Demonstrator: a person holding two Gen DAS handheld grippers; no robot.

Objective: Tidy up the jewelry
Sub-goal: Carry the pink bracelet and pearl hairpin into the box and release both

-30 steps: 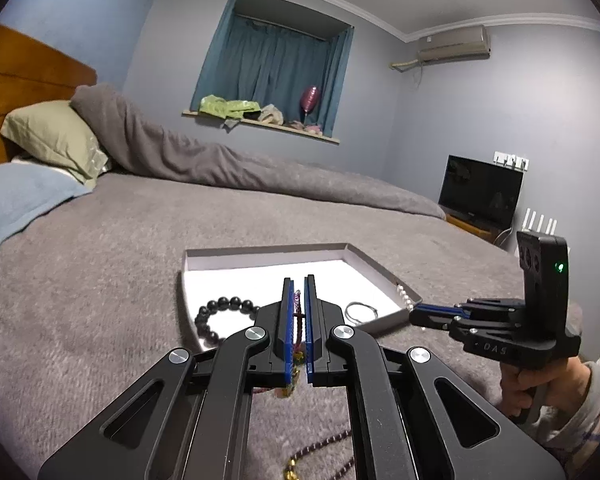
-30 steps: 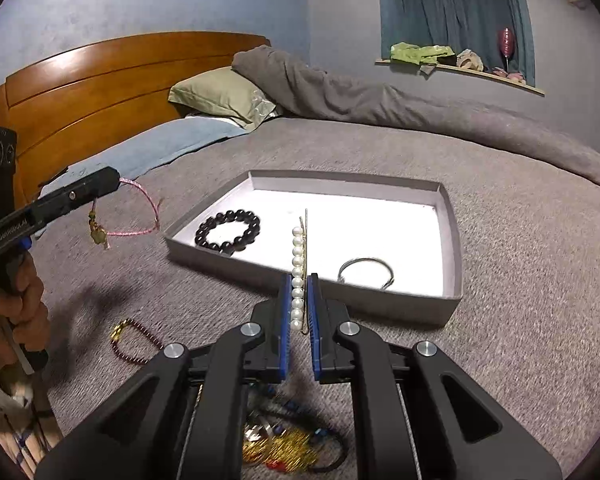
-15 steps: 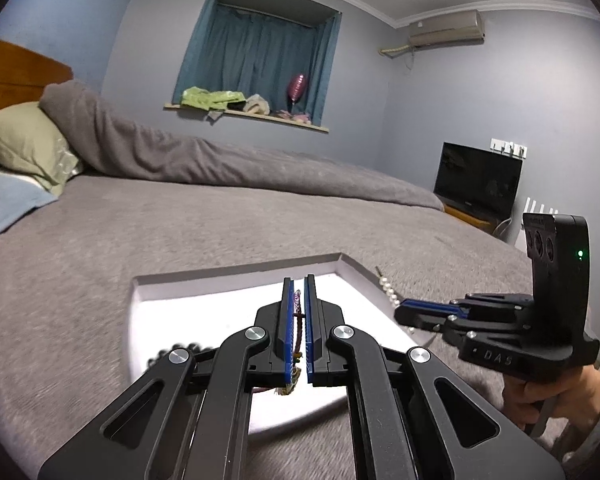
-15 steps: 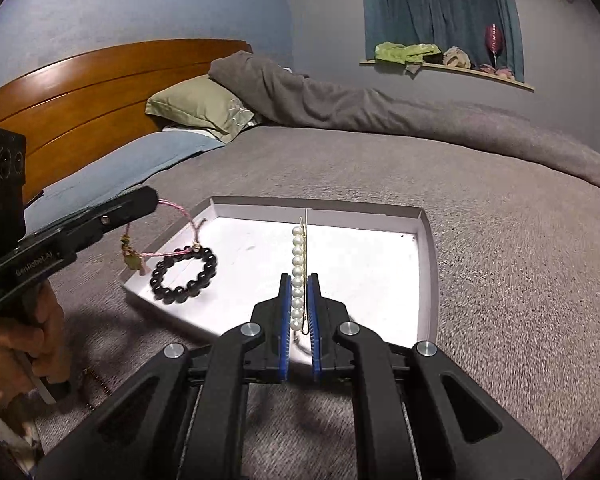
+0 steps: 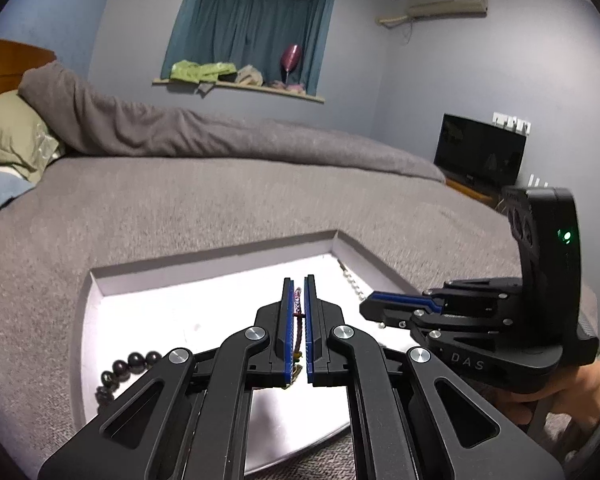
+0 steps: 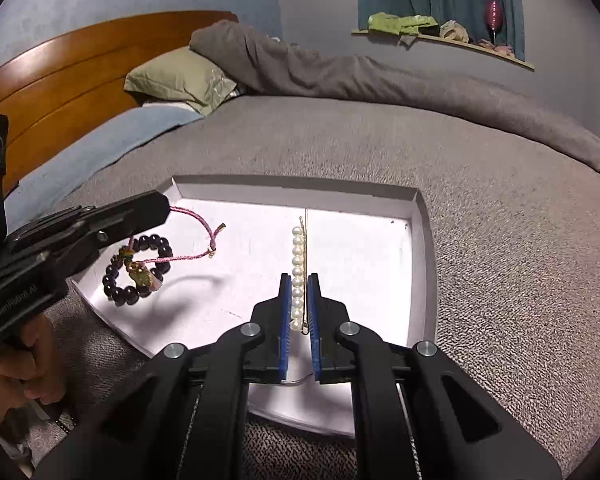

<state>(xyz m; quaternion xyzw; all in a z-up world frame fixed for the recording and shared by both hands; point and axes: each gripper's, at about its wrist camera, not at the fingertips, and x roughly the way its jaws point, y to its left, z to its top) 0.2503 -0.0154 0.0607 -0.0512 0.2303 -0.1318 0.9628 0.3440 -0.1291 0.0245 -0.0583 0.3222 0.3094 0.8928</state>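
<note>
Black left tool [image 5: 298,300] with blue pads [image 5: 286,320], silver screws [image 5: 257,333].

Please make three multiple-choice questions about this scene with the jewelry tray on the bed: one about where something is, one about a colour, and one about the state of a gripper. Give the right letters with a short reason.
1. Where does the black bead bracelet lie?
A. in the white tray
B. on the pillow
C. on the window sill

2. What colour is the cord bracelet that hangs from the left gripper?
A. green
B. pink
C. white

3. What is the state of the right gripper?
A. wide open and empty
B. shut on the pearl hair clip
C. shut on the black bracelet

Answers:
1 A: the beads rest on the tray floor.
2 B: the cord is pink.
3 B: the pearls stand between its pads.
</note>
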